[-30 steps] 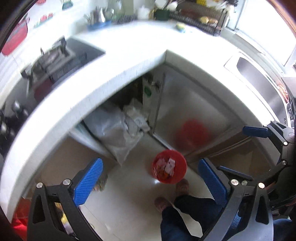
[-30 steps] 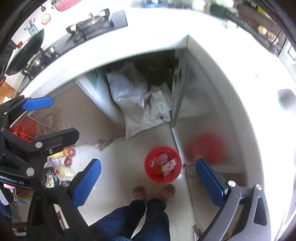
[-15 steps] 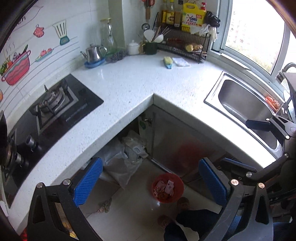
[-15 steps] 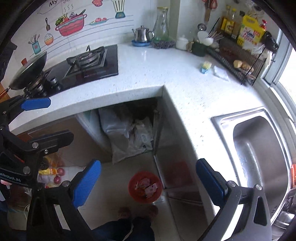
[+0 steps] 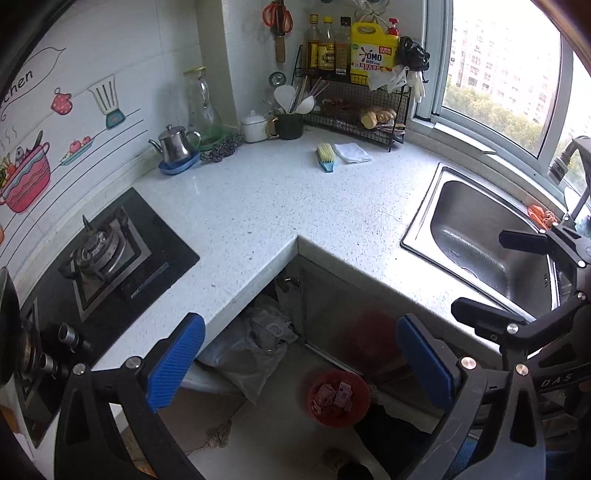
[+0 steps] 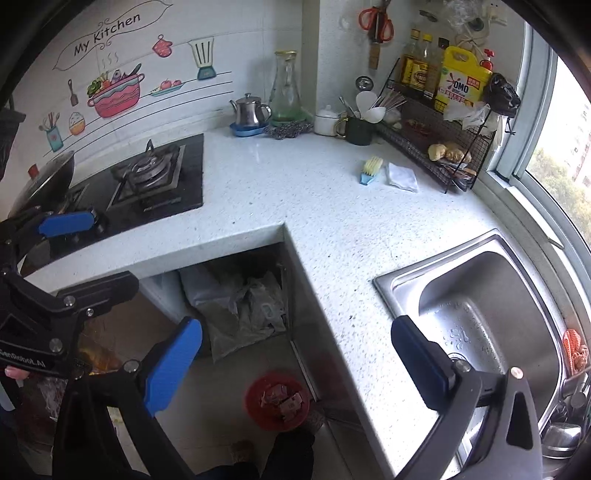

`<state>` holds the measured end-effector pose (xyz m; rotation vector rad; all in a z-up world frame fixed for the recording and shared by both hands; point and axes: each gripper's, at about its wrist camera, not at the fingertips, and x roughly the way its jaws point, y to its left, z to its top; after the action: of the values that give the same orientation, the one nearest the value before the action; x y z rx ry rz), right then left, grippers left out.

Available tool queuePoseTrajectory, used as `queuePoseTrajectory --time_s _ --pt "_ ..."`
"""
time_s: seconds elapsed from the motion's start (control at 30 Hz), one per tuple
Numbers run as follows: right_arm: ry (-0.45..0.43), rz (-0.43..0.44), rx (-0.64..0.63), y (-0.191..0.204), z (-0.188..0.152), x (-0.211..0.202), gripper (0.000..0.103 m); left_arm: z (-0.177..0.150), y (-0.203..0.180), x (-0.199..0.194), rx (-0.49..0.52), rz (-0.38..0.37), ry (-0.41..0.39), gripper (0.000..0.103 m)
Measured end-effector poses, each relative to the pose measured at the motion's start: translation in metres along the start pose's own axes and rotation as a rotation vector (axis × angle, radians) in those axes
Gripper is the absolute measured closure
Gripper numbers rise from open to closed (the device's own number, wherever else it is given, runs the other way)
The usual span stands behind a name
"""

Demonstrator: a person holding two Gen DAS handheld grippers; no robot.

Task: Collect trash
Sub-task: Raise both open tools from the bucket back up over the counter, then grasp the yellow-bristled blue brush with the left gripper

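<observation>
**Both grippers up over the kitchen corner, bin's down on the floor**

So my left gripper and right gripper are both spread wide, jaws holding nothing at all. They're hanging above the white speckled worktop.

Readable stuff: the wall sticker at about 11 o'clock in the right view says "My Kitchen". The yellow jug on the wire rack, around 1 o'clock in the left view, says "OMO". There's part of a word on my left gripper's frame in the right view, but I can't read it properly.

The red bin sits on the floor at 6 o'clock, just in front of the metal cabinet door, open top facing up at me, pinkish wrappers inside. It's round, so no real long axis. My shoes are right beside it.
</observation>
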<state>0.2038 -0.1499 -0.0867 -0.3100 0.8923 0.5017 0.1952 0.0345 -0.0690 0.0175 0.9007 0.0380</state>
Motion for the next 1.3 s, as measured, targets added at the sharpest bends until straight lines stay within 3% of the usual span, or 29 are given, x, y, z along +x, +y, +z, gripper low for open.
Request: queuePoseTrajectory --time_s 0.27,0.63,0.77,0.9,1.3 --pt "0.015 -0.006 0.023 -0.040 0.037 0.027 0.001 0.056 -0.010 0.049 0.014 -0.014 0.026 0.000" --pt "0.018 0.004 0.073 -0.120 0.104 0.071 0.001 0.161 -0.038 0.127 0.060 -0.068 0.059 0.000" --pt "0.018 -0.007 0.096 -0.148 0.127 0.086 0.001 0.195 -0.051 0.154 0.092 -0.053 0.072 0.000" --pt "0.024 0.000 0.132 -0.176 0.147 0.107 0.001 0.228 -0.051 0.187 0.067 -0.062 0.093 0.000" --pt "0.112 0.000 0.181 -0.233 0.186 0.203 0.001 0.281 -0.044 0.304 0.044 -0.101 0.198 0.000"
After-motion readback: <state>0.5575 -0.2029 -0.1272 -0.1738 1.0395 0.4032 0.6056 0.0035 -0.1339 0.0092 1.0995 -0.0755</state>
